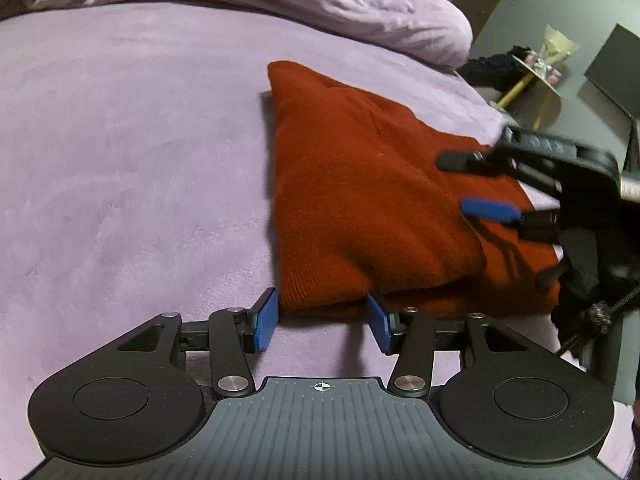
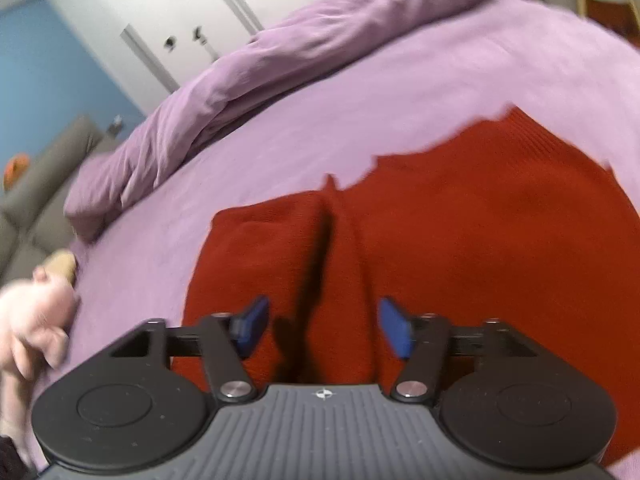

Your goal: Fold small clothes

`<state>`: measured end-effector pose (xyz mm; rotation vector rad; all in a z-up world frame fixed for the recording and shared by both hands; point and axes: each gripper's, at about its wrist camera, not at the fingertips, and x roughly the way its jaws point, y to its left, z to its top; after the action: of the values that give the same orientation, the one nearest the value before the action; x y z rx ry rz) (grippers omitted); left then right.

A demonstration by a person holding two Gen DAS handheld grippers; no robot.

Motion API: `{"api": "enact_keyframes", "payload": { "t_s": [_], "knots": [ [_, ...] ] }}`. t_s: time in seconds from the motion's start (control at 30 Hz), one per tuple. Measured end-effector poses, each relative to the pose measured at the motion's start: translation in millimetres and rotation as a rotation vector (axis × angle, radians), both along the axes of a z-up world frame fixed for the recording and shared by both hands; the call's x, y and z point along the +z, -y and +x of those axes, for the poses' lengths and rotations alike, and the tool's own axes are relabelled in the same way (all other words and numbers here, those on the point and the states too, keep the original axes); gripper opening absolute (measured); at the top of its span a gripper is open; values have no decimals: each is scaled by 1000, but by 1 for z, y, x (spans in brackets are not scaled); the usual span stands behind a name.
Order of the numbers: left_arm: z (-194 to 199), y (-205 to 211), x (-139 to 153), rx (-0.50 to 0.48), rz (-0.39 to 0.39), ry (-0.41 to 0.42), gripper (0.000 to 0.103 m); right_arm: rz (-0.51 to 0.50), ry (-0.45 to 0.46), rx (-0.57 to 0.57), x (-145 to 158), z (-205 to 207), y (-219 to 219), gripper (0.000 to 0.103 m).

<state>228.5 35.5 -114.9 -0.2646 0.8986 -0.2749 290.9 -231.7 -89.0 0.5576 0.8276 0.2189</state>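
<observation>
Red sweater (image 1: 360, 200) lies part-folded on purple bedspread (image 1: 120, 160). L gripper (image 1: 322, 322) jaws open, near hem corner betw. them. R gripper (image 2: 320, 328) jaws open over sweater, holding nothing. Judgement: both should pinch all layers before lifting, keep edges aligned.

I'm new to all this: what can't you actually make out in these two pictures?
- Right gripper, left wrist view: motion-blurred, so whether it touches the red knit garment is unclear.
- Garment's right part, same view: hidden behind that gripper.
- Garment's far edge, right wrist view: smeared by blur.
- Side table items: too small.
</observation>
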Motion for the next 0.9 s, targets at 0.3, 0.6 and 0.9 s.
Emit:
{"api": "enact_keyframes", "payload": {
  "t_s": [0.3, 0.6, 0.9],
  "knots": [
    [0, 10, 0, -13, 48, 9, 57, 117, -37, 62, -17, 29, -24, 38],
    [3, 25, 9, 23, 76, 24, 52, -406, 261, 137, 48, -6, -55, 10],
    [11, 50, 0, -1, -23, -39, 41, -428, 119, 25, 12, -13, 26, 11]
  ]
}}
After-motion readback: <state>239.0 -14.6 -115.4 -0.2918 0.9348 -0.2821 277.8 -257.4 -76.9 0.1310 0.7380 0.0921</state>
